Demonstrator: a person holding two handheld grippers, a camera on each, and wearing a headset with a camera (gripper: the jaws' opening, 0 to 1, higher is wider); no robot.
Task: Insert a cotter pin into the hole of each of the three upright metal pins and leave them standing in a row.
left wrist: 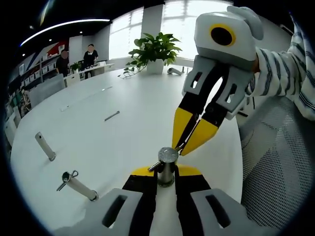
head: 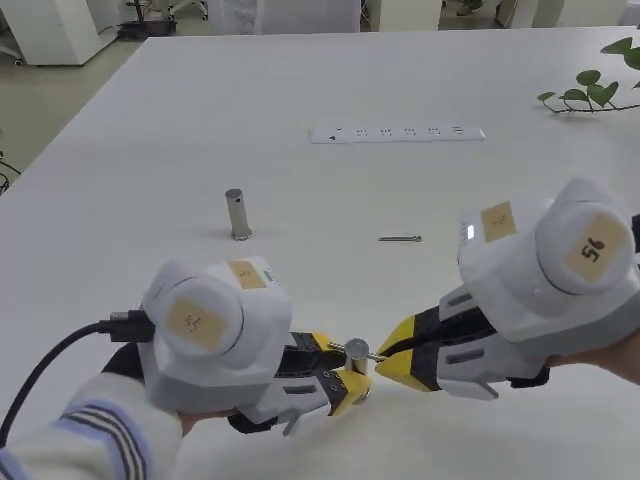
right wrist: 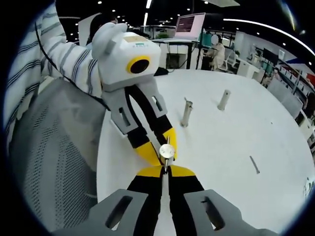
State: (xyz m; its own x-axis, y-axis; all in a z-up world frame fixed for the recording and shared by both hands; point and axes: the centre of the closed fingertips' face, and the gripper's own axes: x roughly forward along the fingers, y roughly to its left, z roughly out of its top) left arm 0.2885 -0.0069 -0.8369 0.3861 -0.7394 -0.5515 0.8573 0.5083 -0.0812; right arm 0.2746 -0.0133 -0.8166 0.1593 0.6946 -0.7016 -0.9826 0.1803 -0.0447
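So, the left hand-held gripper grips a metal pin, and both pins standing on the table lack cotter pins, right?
Not both: the left gripper view shows the nearer standing pin already carrying a cotter pin; the farther pin is bare.

The metal pin (left wrist: 167, 160) has its lower part hidden between the jaws of the left gripper (left wrist: 166, 173). The cotter pin (head: 377, 355) in the right gripper (left wrist: 180, 148) is too small to make out. Far right, the plant (head: 588, 77) is cut off.
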